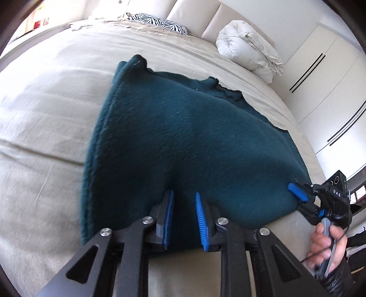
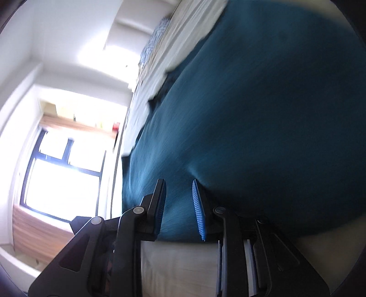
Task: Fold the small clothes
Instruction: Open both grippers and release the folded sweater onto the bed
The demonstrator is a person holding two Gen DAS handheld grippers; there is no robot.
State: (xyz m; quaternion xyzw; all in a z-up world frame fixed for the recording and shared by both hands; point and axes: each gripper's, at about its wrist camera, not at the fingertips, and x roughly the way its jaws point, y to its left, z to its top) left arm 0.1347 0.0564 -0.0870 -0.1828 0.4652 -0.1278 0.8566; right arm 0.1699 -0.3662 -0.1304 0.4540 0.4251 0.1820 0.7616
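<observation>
Teal knit garment (image 1: pixel 183 137) on beige bed (image 1: pixel 45 137), left hand-held gripper (image 1: pixel 184 198) and right hand-held gripper (image 2: pixel 178 185) each pinching its near edge

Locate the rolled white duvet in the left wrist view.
The rolled white duvet lies upper right, against the headboard, beyond the green sweater.

"DAS" is printed on the right claw (image 1: pixel 299 198).

So the sweater (image 1: pixel 183 141) lies spread on the bed (image 1: pixel 57 128), with both grippers at its near edge: left gripper (image 1: pixel 184 205) mid-edge, right gripper (image 1: pixel 299 198) at the right corner. Pillow (image 1: pixel 160 22) and rolled duvet (image 1: pixel 249 50) sit behind, by the headboard (image 1: pixel 194 16).
</observation>
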